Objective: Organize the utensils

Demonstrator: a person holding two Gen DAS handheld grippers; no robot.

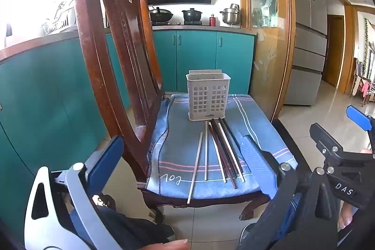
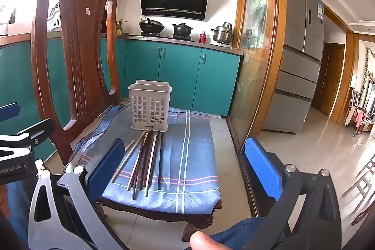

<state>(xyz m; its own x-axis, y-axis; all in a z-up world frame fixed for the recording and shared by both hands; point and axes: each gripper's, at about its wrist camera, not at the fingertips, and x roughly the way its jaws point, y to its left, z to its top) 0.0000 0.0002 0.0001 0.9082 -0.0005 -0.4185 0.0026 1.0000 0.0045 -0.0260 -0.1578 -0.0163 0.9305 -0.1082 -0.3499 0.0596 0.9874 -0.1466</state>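
Observation:
A white perforated utensil holder [image 1: 207, 96] [image 2: 150, 106] stands empty at the back of a wooden chair's seat, on a blue striped cloth [image 1: 180, 147] [image 2: 187, 156]. Several chopsticks [image 1: 220, 151] [image 2: 145, 161], white and dark brown, lie side by side on the cloth in front of the holder. My left gripper [image 1: 185, 156] is open and empty, held back from the seat's front edge. My right gripper [image 2: 185, 163] is open and empty too, also short of the seat. The right gripper also shows at the right edge of the left wrist view [image 1: 346, 132].
The chair's tall carved backrest [image 1: 117, 39] [image 2: 77, 39] rises left of the seat. Teal cabinets [image 1: 199, 57] and a stove counter with pots stand behind. A glass sliding door [image 2: 257, 50] frames the right side. Tiled floor lies around the chair.

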